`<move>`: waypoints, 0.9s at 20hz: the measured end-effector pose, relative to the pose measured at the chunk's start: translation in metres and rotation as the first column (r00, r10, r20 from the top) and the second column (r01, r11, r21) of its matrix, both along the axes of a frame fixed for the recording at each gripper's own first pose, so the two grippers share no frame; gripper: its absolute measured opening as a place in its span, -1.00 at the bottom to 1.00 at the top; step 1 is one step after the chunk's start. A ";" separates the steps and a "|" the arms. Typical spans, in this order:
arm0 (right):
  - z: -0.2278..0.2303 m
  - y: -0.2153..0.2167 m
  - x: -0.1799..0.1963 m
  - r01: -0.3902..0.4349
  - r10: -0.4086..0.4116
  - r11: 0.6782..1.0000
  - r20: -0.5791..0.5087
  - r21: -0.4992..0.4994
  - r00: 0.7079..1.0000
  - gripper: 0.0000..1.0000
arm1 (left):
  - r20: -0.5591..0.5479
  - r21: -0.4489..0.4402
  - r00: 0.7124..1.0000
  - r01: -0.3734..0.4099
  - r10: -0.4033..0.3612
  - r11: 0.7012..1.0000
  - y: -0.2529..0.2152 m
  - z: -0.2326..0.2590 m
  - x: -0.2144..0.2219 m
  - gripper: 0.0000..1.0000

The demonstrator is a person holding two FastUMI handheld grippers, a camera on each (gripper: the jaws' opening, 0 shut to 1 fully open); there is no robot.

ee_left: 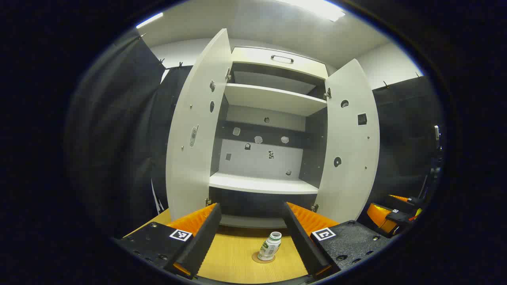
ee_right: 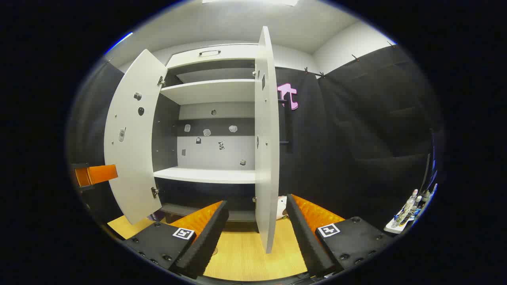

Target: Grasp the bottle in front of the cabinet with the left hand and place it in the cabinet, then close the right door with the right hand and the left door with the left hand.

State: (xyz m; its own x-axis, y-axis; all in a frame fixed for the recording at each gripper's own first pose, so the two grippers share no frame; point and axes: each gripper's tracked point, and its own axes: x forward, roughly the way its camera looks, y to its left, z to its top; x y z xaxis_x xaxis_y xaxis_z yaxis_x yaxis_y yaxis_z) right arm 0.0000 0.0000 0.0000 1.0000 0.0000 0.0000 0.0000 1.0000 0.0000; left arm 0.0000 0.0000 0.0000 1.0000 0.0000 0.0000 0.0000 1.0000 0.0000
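Left gripper (ee_left: 250, 233) hangs spread wide over the table (ee_left: 237, 261), nothing between its fingers (ee_left: 198, 233). Bottle (ee_left: 270, 246) stands upright on a round mat on the table, in front of the cabinet (ee_left: 265, 99) and framed in the gap between the two fingers, nearer the right-side one, touching neither. Left to right in the left gripper view: black cloth wall, left door (ee_left: 196, 130) swung fully out, cabinet interior with an upper shelf and a lower shelf (ee_left: 263, 184), back panel dotted with small stickers, right door (ee_left: 350, 138) swung out too, then the other gripper low at the far right edge. A handle sits on the drawer front at the cabinet top.

Right gripper (ee_right: 257, 227) also spread apart, holding nothing, over the table (ee_right: 245, 257). In the right gripper view, left to right: part of the left gripper (ee_right: 95, 174) at the left edge beside the left door (ee_right: 130, 138), open interior with both shelves bare, then the right door (ee_right: 266, 138) seen almost edge-on, its lower corner reaching down between the fingers (ee_right: 204, 233) without touching them. A small white thing peeks out behind that door's bottom; cannot tell what it is. Some bottles stand at the far right edge, too small to make out.
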 end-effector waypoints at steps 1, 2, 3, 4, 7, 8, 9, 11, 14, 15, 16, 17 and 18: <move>-0.002 -0.001 -0.002 0.002 -0.002 1.000 -0.006 0.001 1.000 1.00 | -0.003 -0.001 1.000 -0.010 0.010 1.000 0.002 -0.001 -0.001 0.89; -0.003 -0.003 -0.004 0.006 -0.006 1.000 -0.010 0.003 1.000 0.84 | -0.005 -0.004 1.000 -0.016 0.016 1.000 0.003 -0.002 -0.003 0.84; -0.003 -0.004 -0.006 0.006 -0.006 1.000 -0.012 0.003 1.000 0.84 | -0.010 -0.008 1.000 -0.020 0.020 1.000 0.004 -0.003 -0.006 0.89; -0.002 -0.004 -0.007 0.004 -0.003 1.000 -0.014 0.003 1.000 0.94 | -0.014 -0.013 1.000 -0.027 0.027 1.000 0.005 -0.004 -0.009 0.89; -0.003 -0.004 -0.012 -0.008 0.008 1.000 -0.023 -0.009 1.000 0.94 | -0.017 -0.021 0.999 -0.044 0.044 0.999 0.009 -0.005 -0.017 0.89; -0.003 -0.004 -0.014 -0.010 0.010 1.000 -0.028 -0.011 1.000 0.94 | -0.018 -0.022 0.999 -0.049 0.049 0.999 0.010 -0.004 -0.020 0.84; -0.003 -0.004 -0.015 -0.012 0.012 1.000 -0.032 -0.011 0.999 0.94 | -0.019 -0.021 0.998 -0.053 0.053 0.998 0.011 -0.004 -0.022 0.89; -0.004 -0.005 -0.020 -0.016 0.016 1.000 -0.040 -0.012 0.999 0.94 | -0.023 -0.023 0.998 -0.061 0.060 0.998 0.012 -0.005 -0.026 0.89; -0.002 -0.008 -0.024 -0.019 0.018 1.000 -0.043 -0.024 0.999 0.94 | -0.027 -0.034 0.998 -0.059 0.058 0.998 0.010 -0.007 -0.030 0.89; -0.002 -0.009 -0.026 -0.018 0.017 0.999 -0.042 -0.029 0.999 0.94 | -0.027 -0.035 0.998 -0.058 0.057 0.998 0.008 -0.006 -0.030 0.89; -0.002 -0.012 -0.027 -0.015 0.014 0.999 -0.042 -0.033 0.999 0.94 | -0.025 -0.035 0.998 -0.054 0.053 0.998 0.006 -0.007 -0.031 0.84; -0.002 -0.013 -0.028 -0.013 0.011 0.999 -0.043 -0.035 0.999 0.94 | -0.019 -0.033 0.999 -0.048 0.047 0.998 0.004 -0.008 -0.030 0.89; -0.003 -0.015 -0.027 -0.012 0.010 0.999 -0.043 -0.036 0.999 0.94 | -0.018 -0.029 0.999 -0.045 0.045 0.999 0.003 -0.012 -0.028 0.84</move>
State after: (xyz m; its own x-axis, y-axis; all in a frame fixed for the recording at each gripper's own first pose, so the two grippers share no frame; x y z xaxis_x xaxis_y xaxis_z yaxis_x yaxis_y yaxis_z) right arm -0.0273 -0.0147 -0.0027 0.9990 0.0101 -0.0430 -0.0116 0.9993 -0.0358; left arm -0.0280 0.0025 -0.0115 0.9988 0.0446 -0.0179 -0.0451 0.9986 -0.0288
